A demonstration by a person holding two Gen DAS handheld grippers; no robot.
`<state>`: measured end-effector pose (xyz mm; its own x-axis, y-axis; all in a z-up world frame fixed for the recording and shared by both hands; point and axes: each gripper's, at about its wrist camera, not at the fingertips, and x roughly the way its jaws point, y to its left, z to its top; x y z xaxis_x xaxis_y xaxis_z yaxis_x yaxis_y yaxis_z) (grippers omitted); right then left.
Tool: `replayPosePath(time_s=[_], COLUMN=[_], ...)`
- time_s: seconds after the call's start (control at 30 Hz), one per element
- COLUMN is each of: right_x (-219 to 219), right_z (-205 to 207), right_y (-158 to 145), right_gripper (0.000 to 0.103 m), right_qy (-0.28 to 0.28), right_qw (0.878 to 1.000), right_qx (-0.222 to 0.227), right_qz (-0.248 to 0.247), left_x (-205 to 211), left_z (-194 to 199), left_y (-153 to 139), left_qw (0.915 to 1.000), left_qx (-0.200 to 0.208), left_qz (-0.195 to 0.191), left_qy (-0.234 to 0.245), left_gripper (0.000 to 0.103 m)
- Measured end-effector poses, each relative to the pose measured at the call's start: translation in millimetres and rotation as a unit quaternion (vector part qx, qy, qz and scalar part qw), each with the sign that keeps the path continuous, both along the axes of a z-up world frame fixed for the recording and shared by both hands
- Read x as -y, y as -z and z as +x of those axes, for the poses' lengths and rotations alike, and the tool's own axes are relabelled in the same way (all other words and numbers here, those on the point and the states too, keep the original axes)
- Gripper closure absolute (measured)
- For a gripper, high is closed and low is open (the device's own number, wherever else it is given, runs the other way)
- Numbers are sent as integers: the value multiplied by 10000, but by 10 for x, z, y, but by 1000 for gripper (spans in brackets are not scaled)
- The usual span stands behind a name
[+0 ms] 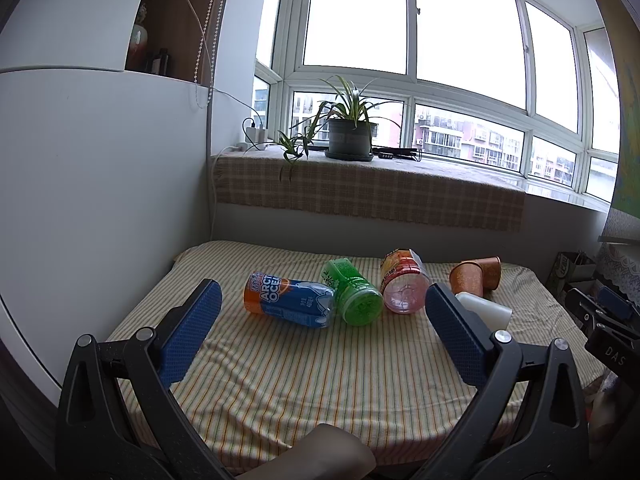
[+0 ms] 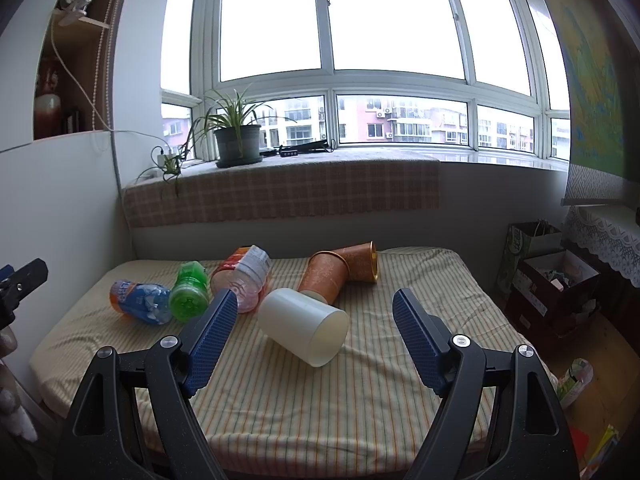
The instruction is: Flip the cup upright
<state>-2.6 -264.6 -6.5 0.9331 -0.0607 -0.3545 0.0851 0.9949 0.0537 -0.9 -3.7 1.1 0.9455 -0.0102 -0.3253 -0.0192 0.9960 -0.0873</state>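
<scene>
A white cup (image 2: 304, 325) lies on its side on the striped table cloth (image 2: 360, 400), mouth toward me; it also shows in the left wrist view (image 1: 486, 310), partly behind a finger. Two copper cups (image 2: 326, 278) (image 2: 362, 262) lie on their sides behind it, also in the left wrist view (image 1: 468, 278) (image 1: 491, 272). My right gripper (image 2: 316, 312) is open, held just before the white cup, touching nothing. My left gripper (image 1: 322, 312) is open and empty, short of the bottles. The right gripper's body shows at the left view's right edge (image 1: 604, 316).
Three bottles lie on the table's left half: blue-orange (image 1: 290, 300) (image 2: 140, 298), green (image 1: 352, 292) (image 2: 189, 292), pink (image 1: 402, 282) (image 2: 244, 276). A potted plant (image 1: 348, 136) stands on the sill. Boxes (image 2: 556, 276) sit right of the table. A white wall (image 1: 100, 200) bounds the left.
</scene>
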Motion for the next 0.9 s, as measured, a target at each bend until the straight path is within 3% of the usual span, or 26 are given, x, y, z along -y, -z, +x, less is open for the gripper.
replayPosePath(time_s=[0.9], right_x=[18], right_z=[111], right_y=[97], right_gripper=[23], right_qy=[-35], right_qw=[9998], right_qx=[-183], right_qz=[8], left_x=[67], left_z=[124], left_y=[130], left_qw=[9999], left_qx=[-98], left_qz=[32], left_qy=[54], left_gripper=[0])
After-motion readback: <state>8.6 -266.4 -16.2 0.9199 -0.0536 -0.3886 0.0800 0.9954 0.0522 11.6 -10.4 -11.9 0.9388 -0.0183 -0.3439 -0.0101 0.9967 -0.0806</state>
